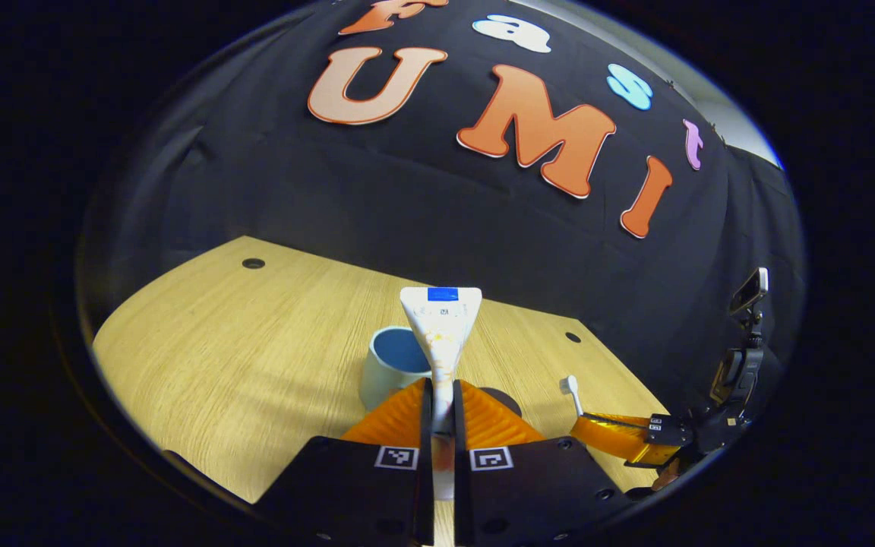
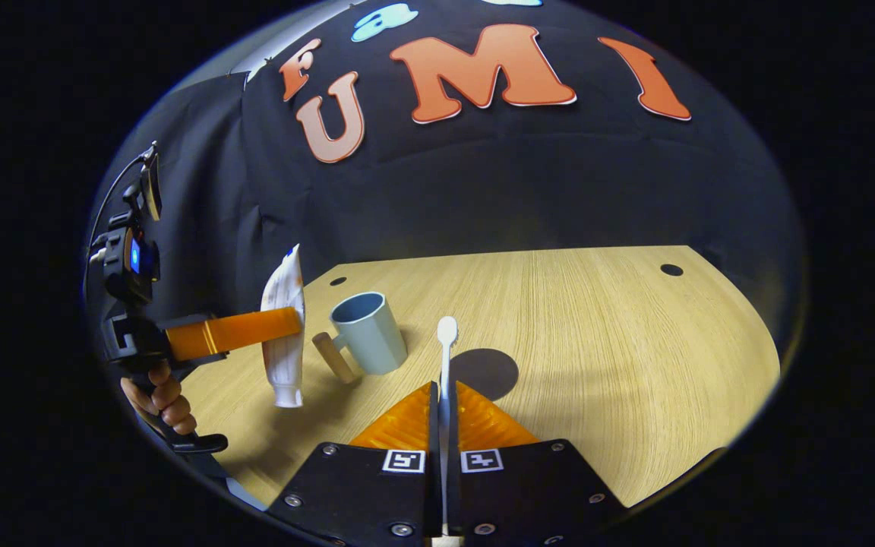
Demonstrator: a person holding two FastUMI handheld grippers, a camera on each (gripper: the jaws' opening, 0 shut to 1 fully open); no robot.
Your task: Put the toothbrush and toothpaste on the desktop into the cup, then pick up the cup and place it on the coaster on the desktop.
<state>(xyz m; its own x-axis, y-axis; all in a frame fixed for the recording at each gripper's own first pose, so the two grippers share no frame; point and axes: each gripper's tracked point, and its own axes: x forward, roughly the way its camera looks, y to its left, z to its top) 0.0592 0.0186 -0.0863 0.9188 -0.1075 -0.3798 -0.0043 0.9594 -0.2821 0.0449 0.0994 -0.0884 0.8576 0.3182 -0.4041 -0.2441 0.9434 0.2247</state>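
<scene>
My left gripper is shut on a white toothpaste tube that stands upright, crimped end up, just in front of the pale blue cup. In the right gripper view the left gripper holds the tube cap down, in the air left of the cup, which has a wooden handle. My right gripper is shut on a white toothbrush, head pointing away. A dark round coaster lies on the desktop just beyond it, right of the cup. The right gripper holds the toothbrush up.
The wooden desktop has small round holes near its far edge. A person's hand grips the left gripper's handle. Black cloth walls the booth behind the desk.
</scene>
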